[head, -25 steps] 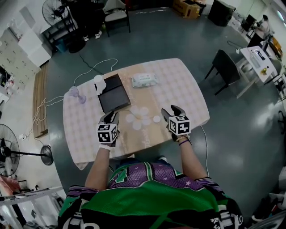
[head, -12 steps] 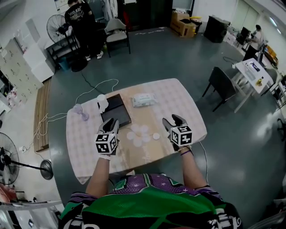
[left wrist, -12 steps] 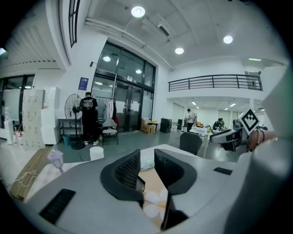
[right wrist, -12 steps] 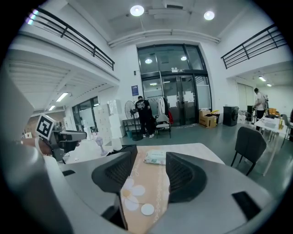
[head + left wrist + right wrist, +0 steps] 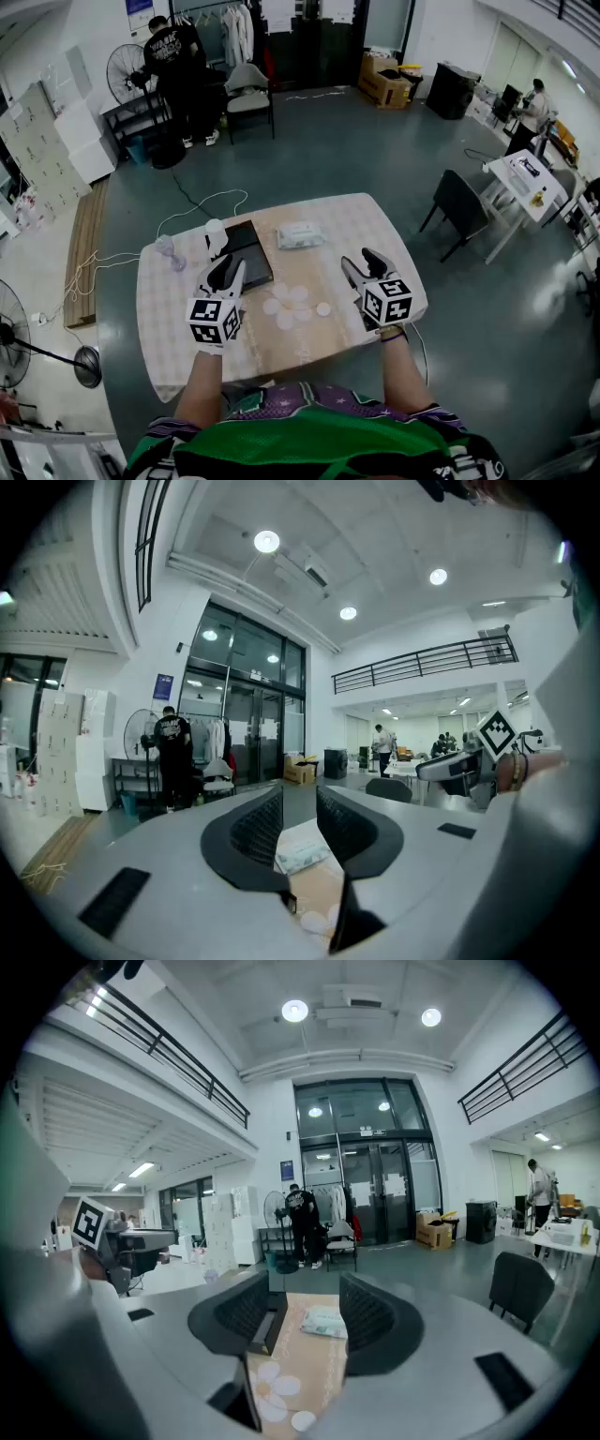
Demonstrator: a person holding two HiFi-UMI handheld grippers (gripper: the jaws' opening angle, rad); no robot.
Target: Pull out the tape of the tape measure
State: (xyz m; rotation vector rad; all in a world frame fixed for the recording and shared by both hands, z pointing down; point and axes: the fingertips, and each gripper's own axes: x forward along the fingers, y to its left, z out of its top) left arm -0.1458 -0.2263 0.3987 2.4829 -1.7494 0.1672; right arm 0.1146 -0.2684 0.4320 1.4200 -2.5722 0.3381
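Our left gripper [image 5: 228,268] hangs over the pink checked bench [image 5: 375,225], fingers a little apart, holding nothing; our right gripper [image 5: 359,260] has fingers wide apart, empty too; we cannot spot the tape measure.

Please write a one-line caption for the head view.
A person holds the left hand-held gripper and the right hand-held gripper, both open and empty, above a table with a pack of wipes.

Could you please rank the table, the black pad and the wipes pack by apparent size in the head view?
1. table
2. black pad
3. wipes pack
The pad is partly covered, yet plainly larger than the pack.
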